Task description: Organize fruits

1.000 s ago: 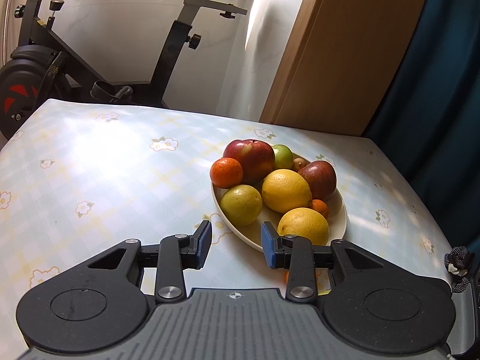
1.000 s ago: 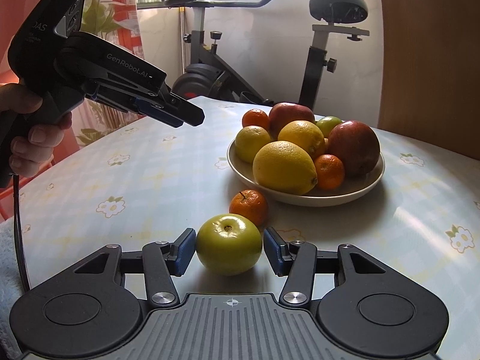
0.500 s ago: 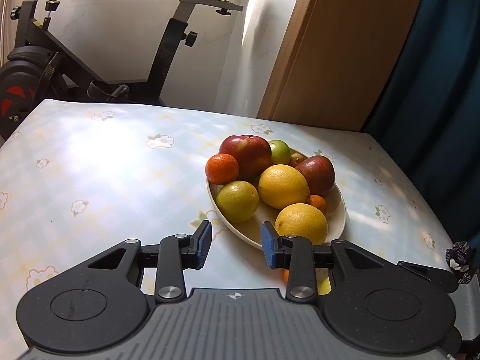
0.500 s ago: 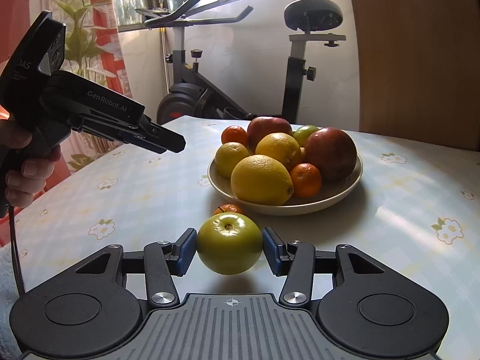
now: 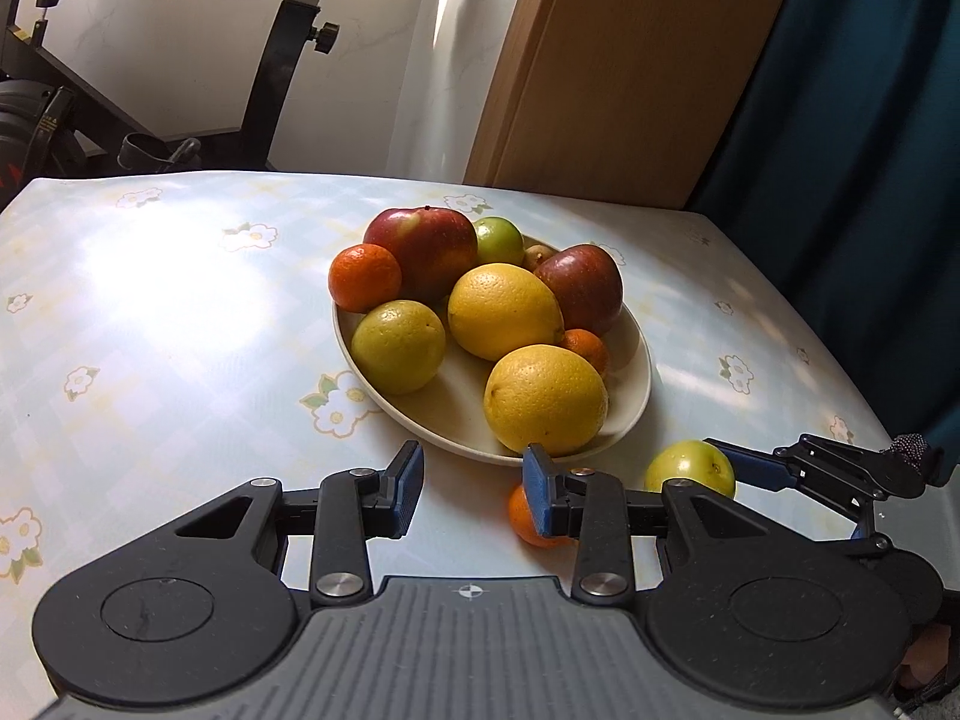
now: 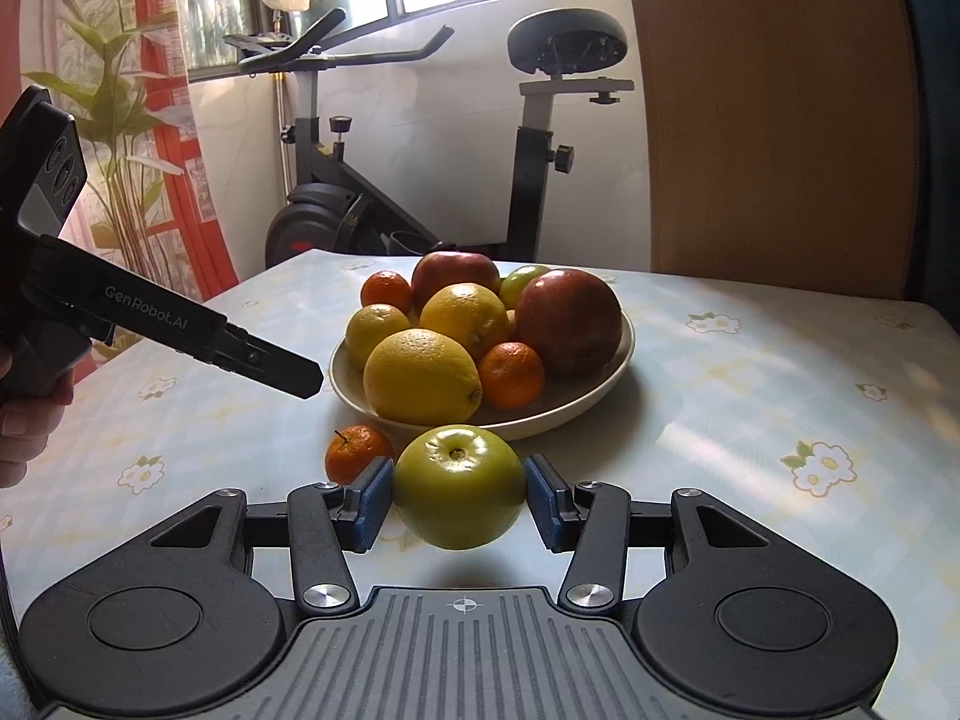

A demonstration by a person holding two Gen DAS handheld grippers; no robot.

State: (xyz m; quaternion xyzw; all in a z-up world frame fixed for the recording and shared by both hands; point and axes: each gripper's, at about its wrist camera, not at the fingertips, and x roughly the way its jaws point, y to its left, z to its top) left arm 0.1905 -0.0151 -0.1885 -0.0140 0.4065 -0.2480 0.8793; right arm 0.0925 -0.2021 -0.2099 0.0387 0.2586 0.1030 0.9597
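Note:
My right gripper (image 6: pixel 459 492) is shut on a green apple (image 6: pixel 457 485) and holds it just above the table, in front of the cream plate (image 6: pixel 600 387). The apple also shows in the left wrist view (image 5: pixel 690 469), with the right gripper (image 5: pixel 729 468) around it. The plate (image 5: pixel 636 384) is piled with lemons, red apples, mandarins and a small green fruit. A loose mandarin (image 6: pixel 358 453) lies on the table by the plate; in the left wrist view the mandarin (image 5: pixel 523 517) is partly hidden behind a finger. My left gripper (image 5: pixel 474 489) is open and empty, near the plate's front edge.
The table (image 5: pixel 150 324) has a pale flowered cloth. An exercise bike (image 6: pixel 372 180) stands behind it, a wooden panel (image 6: pixel 774 114) at the back right, a plant and red curtain (image 6: pixel 132 120) to the left. The left gripper's body (image 6: pixel 150 318) reaches in from the left.
My right gripper has lifted the green apple off the table and carried it toward the plate. My left gripper has moved closer to the plate and stayed open.

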